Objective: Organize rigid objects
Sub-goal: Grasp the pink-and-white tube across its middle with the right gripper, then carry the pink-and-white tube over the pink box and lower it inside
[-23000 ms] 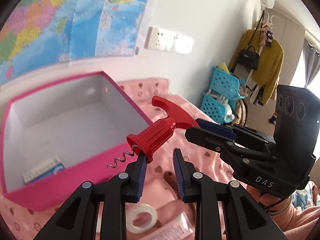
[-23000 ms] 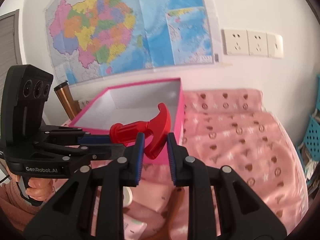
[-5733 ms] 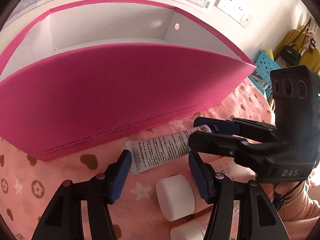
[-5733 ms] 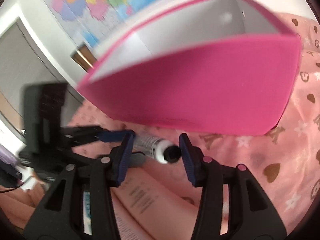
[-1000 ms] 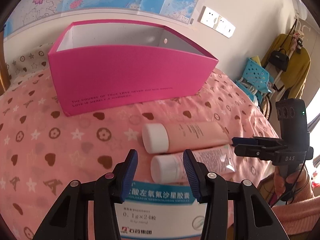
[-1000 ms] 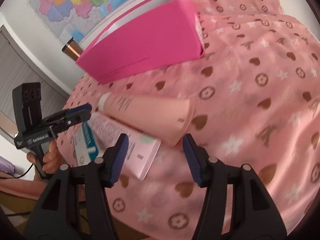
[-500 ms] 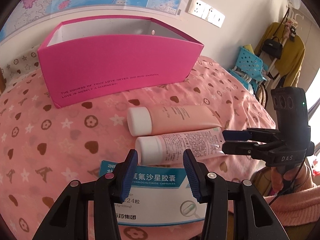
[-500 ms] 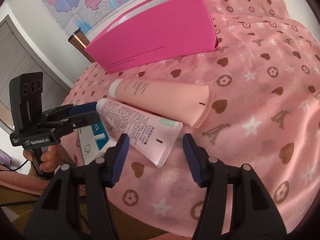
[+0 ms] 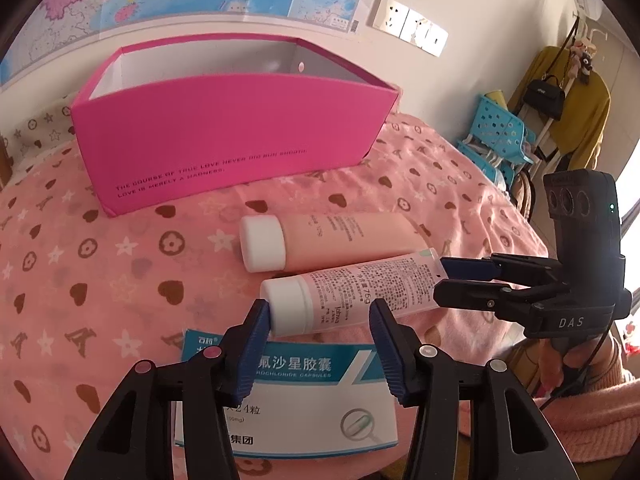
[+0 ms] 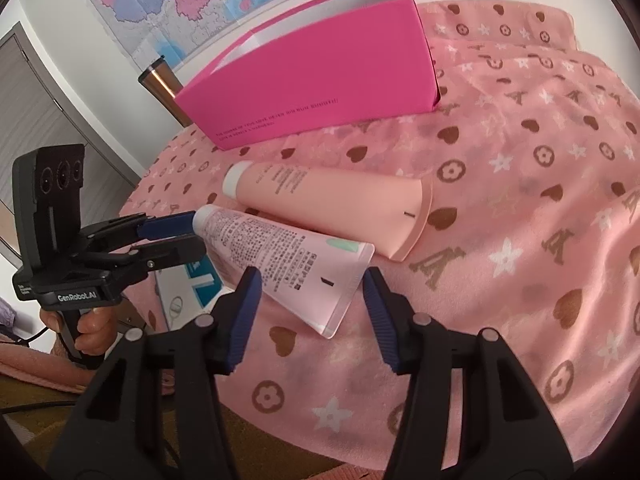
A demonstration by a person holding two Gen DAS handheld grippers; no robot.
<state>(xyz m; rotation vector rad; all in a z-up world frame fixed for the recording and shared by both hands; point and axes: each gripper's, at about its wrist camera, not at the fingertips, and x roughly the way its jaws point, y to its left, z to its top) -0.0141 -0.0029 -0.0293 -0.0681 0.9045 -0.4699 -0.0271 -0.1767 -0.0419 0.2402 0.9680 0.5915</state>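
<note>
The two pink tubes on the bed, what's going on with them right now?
A person holds a gripper in each hand at opposite ends of the printed pink tube: the left gripper at its white cap, its jaws just opening, the right gripper at its flat end. Neither grips it. The peach tube lies beside it, the medicine box nearer, the pink box behind.

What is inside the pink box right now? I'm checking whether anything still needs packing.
Only the white inner walls of the pink box show in the left wrist view; its front wall hides the floor, so contents cannot be seen. The right wrist view shows only its outside.
</note>
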